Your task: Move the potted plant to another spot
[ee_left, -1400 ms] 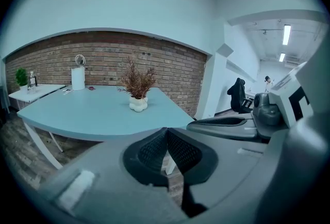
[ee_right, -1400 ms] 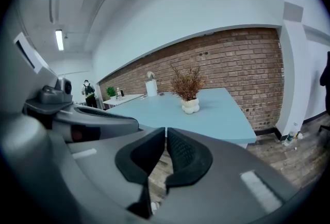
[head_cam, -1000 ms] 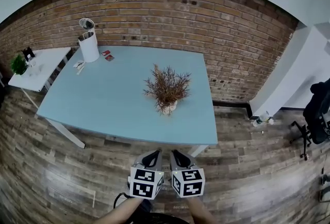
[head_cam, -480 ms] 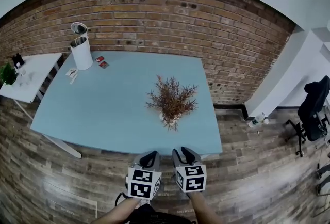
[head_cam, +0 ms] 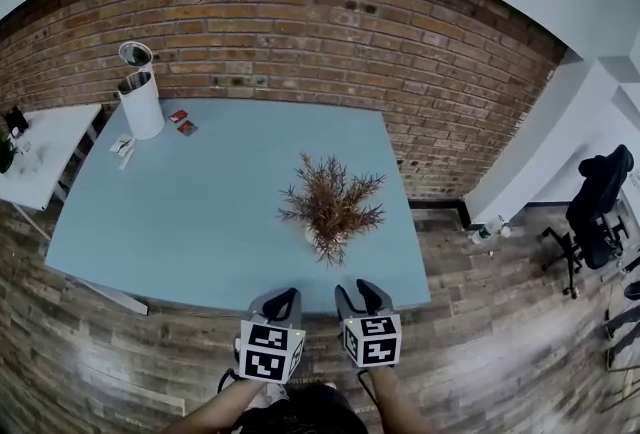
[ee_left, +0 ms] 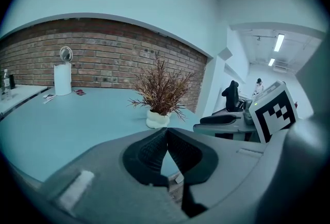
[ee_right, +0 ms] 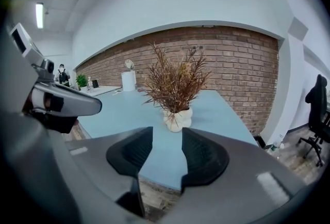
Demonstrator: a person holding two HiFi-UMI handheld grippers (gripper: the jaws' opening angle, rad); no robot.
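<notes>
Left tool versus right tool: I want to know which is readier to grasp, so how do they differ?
The left tool has its jaws meeting at the tips; the right tool has them apart and opening. The plant stands straight ahead of the right tool's gap, but a little left of the left tool's tips. Both are empty and short of the plant, at the table's near edge.

Brick wall [head_cam: 300,22], rear, full width. White wall [head_cam: 545,137], right. Wood-plank floor [head_cam: 100,362]. Blue table [head_cam: 200,212], centre. White side table [head_cam: 55,142], far left. Black office chair [head_cam: 595,207], right. Ceiling strip light [ee_right: 39,15], lit.
</notes>
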